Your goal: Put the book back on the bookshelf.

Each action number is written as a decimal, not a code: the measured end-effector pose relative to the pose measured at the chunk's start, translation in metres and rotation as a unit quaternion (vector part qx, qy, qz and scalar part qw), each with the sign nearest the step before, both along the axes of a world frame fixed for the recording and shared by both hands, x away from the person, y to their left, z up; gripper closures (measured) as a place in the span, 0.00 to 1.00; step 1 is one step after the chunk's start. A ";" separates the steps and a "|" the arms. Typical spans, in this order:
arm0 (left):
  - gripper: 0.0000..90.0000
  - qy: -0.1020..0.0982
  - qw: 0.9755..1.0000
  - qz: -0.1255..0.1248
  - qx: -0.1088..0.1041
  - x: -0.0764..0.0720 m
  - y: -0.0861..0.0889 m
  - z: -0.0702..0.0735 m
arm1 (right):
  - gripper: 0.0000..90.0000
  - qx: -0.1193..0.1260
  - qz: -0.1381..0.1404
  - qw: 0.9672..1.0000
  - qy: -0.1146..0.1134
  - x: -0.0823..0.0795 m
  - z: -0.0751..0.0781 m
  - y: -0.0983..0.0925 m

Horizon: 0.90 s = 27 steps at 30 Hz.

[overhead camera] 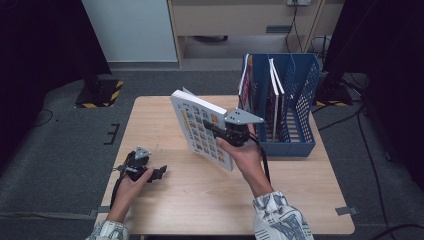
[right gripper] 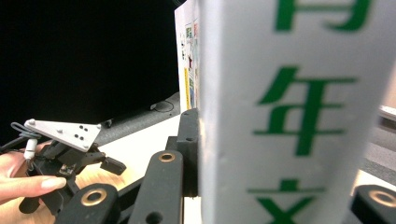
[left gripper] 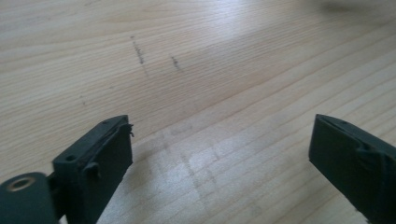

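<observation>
Wooden bench [overhead camera: 200, 200] on a grey carpeted floor, with dark curtains to either side and a pale cabinet behind: this is the setting for a book-filing action. Centre: a softcover book [overhead camera: 202, 128] with a picture-grid cover, held tilted above the bench just left of a blue file rack [overhead camera: 300, 107] that already holds other books [overhead camera: 274, 97] upright. The right hand-held gripper [overhead camera: 220, 131] clamps the book near its spine edge, jaws closed on its thickness; in the right gripper view the white spine [right gripper: 289, 112] with green characters stands directly between them. The book appears moderately heavy and only semi-stiff, so its free side would likely sag or swing if held by a corner; a hold low on the spine, as here, seems the firmer choice, though the glossy cover may be slippery. The left hand-held gripper [overhead camera: 159, 173] rests near the bench's left front, jaws spread wide and empty over bare wood grain [left gripper: 210, 93].
</observation>
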<state>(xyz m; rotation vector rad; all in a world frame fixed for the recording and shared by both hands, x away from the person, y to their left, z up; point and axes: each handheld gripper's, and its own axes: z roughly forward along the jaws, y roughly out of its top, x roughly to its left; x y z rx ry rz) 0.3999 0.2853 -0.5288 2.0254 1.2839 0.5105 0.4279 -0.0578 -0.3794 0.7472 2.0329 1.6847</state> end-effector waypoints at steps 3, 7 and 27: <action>0.04 0.003 1.000 0.011 -0.005 0.001 0.003 -0.002 | 0.82 0.003 -0.002 1.000 0.000 -0.001 0.001 -0.004; 0.04 0.010 1.000 0.014 -0.003 0.001 0.004 -0.005 | 0.82 0.008 -0.006 1.000 0.000 -0.003 0.002 -0.010; 0.01 0.005 1.000 0.003 0.020 0.000 0.000 -0.008 | 0.82 0.011 -0.018 1.000 -0.006 -0.016 0.008 -0.046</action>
